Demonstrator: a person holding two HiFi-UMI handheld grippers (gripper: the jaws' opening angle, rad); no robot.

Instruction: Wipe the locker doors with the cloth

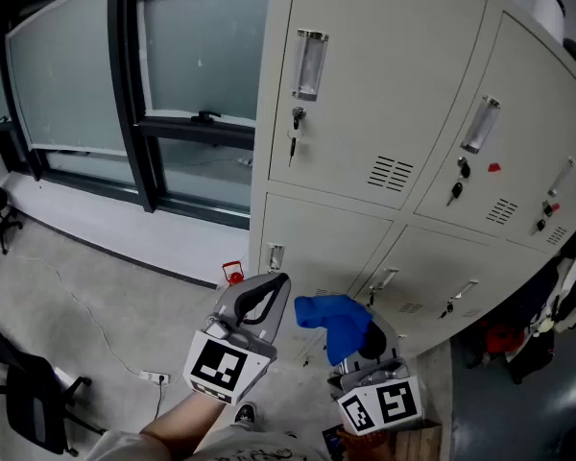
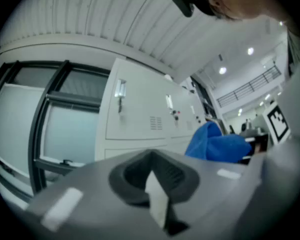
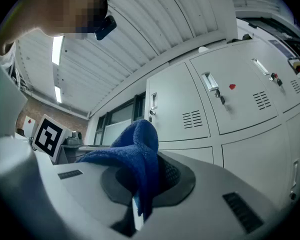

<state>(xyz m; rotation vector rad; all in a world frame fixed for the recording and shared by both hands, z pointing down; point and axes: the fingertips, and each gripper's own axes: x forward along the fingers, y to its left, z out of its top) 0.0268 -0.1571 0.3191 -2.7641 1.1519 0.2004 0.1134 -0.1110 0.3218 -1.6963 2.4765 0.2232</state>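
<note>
right gripper (image 1: 367, 346) is clamped on the blue cloth (image 1: 328, 317), short of the locker doors (image 1: 365, 94); left gripper (image 1: 269, 291) is pinched together, empty. no wiping yet, i'd say: next, the cloth needs pressing against a door.

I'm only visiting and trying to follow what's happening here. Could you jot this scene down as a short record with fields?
Setting: grey metal lockers beside a window
Left gripper: fingers together, holding nothing
Right gripper: fingers closed on a blue cloth
Cloth position: held up in front of the lower locker doors; whether it touches one cannot be told
Locks: keys hang in the upper doors
Wiping: no sign that it has begun
</note>
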